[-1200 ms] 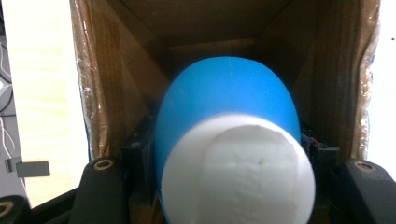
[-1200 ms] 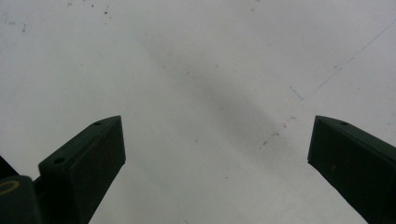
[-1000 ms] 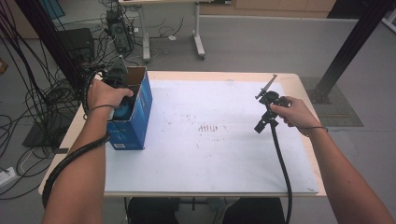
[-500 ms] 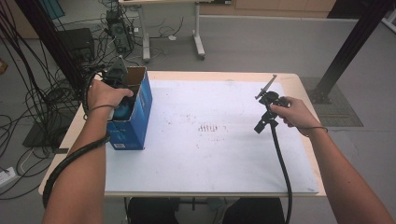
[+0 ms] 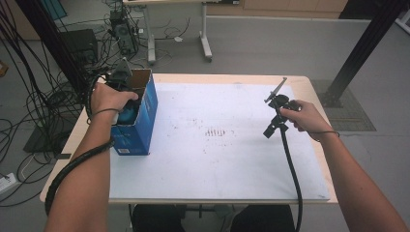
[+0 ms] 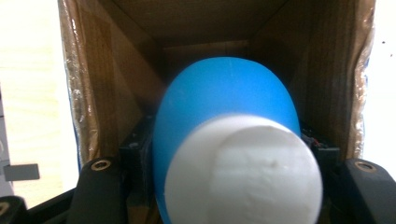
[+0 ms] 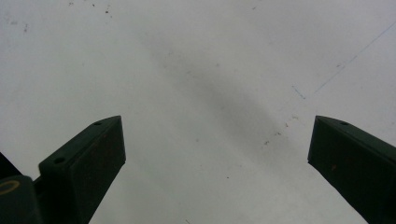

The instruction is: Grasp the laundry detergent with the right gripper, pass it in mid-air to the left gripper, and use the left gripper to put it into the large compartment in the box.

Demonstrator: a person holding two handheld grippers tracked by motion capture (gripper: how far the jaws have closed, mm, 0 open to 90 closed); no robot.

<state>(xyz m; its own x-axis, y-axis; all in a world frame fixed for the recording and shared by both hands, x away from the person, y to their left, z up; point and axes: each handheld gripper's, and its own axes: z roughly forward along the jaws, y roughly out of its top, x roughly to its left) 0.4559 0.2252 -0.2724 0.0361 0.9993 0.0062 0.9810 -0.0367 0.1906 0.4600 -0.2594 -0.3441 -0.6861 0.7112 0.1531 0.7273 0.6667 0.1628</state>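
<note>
An open blue cardboard box [image 5: 141,126] stands on the left side of the table. The person's left hand reaches down into it with my left gripper [image 5: 126,105]. In the left gripper view that gripper [image 6: 233,186] is shut on a rounded blue object [image 6: 224,98] with a white end [image 6: 243,172], held inside the box's brown walls [image 6: 116,84]. A bit of the blue object [image 5: 128,116] shows in the box opening from above. On the right side of the table my right gripper [image 5: 269,130] is held just over the white sheet [image 5: 212,159]. Its jaws stand wide open [image 7: 215,154] with nothing between them.
The white sheet covers most of the wooden table [image 5: 309,82] and bears faint marks [image 5: 216,131] at its middle. A black cable [image 5: 290,169] trails from the right gripper to the near edge. Cables and equipment [image 5: 121,29] crowd the floor beyond the table's left.
</note>
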